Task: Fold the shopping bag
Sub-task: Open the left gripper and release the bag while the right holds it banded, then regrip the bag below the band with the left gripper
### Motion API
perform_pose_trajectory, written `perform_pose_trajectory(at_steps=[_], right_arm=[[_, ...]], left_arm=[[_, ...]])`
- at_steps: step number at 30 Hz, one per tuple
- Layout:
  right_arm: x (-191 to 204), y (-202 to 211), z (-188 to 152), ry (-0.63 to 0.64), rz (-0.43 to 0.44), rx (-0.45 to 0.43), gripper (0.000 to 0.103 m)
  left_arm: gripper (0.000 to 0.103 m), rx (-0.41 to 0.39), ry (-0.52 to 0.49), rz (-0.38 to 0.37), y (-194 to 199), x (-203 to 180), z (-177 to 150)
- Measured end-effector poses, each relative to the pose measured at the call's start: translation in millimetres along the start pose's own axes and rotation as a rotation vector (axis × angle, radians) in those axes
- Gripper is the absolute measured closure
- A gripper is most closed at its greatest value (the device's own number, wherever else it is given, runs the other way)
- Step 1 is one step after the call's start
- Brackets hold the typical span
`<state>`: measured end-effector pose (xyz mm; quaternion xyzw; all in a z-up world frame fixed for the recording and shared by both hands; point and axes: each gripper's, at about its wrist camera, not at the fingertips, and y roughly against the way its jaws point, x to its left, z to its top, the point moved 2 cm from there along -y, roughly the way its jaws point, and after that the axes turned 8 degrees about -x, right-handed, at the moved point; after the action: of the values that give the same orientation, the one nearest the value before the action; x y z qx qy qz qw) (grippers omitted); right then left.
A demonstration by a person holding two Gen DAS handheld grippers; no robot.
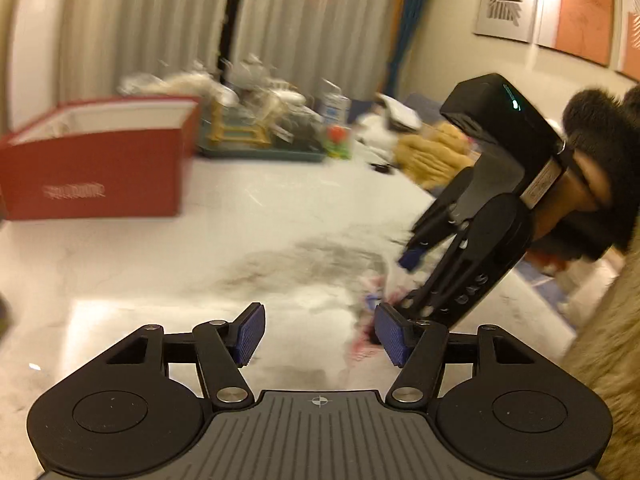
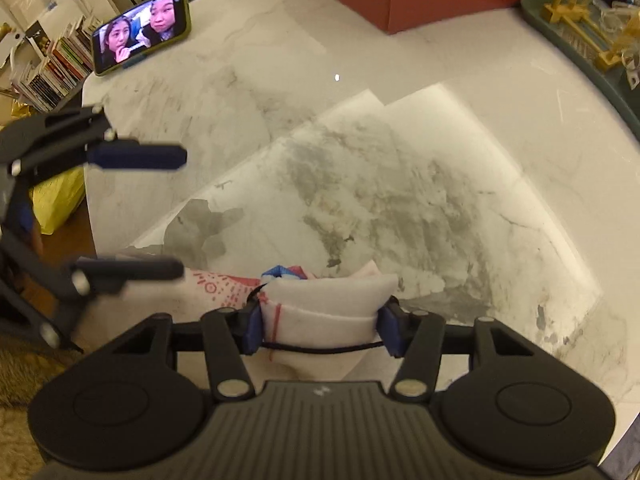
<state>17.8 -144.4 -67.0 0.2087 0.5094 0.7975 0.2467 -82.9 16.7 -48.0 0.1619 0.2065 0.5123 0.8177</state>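
Observation:
The shopping bag [image 2: 324, 300] is a folded white bundle with red print and a bit of blue, wrapped by a black cord. My right gripper [image 2: 321, 330] is shut on it, with a pad pressing each side, just above the marble table [image 2: 400, 160]. In the left wrist view only a blurred red and white scrap of the bag [image 1: 360, 348] shows under the right gripper [image 1: 400, 284], which points steeply down. My left gripper [image 1: 322, 334] stands open with nothing between its blue pads. In the right wrist view the left gripper [image 2: 182, 213] is just left of the bag.
A red box [image 1: 96, 160] stands at the far left of the table. A green tray with glassware [image 1: 260, 136] sits behind it. A phone [image 2: 142, 30] leans at the table's edge. A yellow bag [image 2: 56, 200] lies below the table. A furry sleeve [image 1: 592, 152] holds the right gripper.

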Motion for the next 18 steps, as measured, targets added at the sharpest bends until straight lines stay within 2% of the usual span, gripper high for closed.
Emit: perform_pose_trajectory(at_steps=[1,4,5,7,10,13,16,18], right_arm=[[0.2,1.5,-3.1,-0.002,0.003,-0.027,0.048],[-2.3,6.0,-14.0,0.017,0.021,-0.109,0.048],[-4.6,8.4,-17.9,0.019,0.032,-0.137,0.048],[-9.7,11.6,-24.2,0.016,0.06,-0.182,0.048],[-20.0,12.8,-30.3,-0.051,0.125,-0.237,0.048],[-29.3,14.3,-31.9,-0.136,0.152,-0.25,0.048],[-37.2,13.8,-36.7,-0.188,0.196,-0.272,0.048],[-41.9,14.2,-41.0,-0.184,0.225,-0.291,0.048]], left_arm=[[0.041,0.052,-0.017,-0.046,-6.0,-2.2,1.2],[0.041,0.146,-0.09,-0.121,-23.2,-11.5,-6.8],[0.041,0.168,-0.059,-0.151,-27.4,-11.7,-7.4],[0.041,0.224,-0.082,-0.202,-33.0,-19.7,-13.1],[0.041,0.25,-0.238,-0.208,-39.1,-38.3,-18.8],[0.038,0.276,-0.254,-0.185,-50.0,-45.6,-12.0],[0.028,0.296,-0.207,-0.158,-63.9,-50.2,-2.6],[0.004,0.316,-0.152,-0.206,-73.3,-48.6,1.4]])
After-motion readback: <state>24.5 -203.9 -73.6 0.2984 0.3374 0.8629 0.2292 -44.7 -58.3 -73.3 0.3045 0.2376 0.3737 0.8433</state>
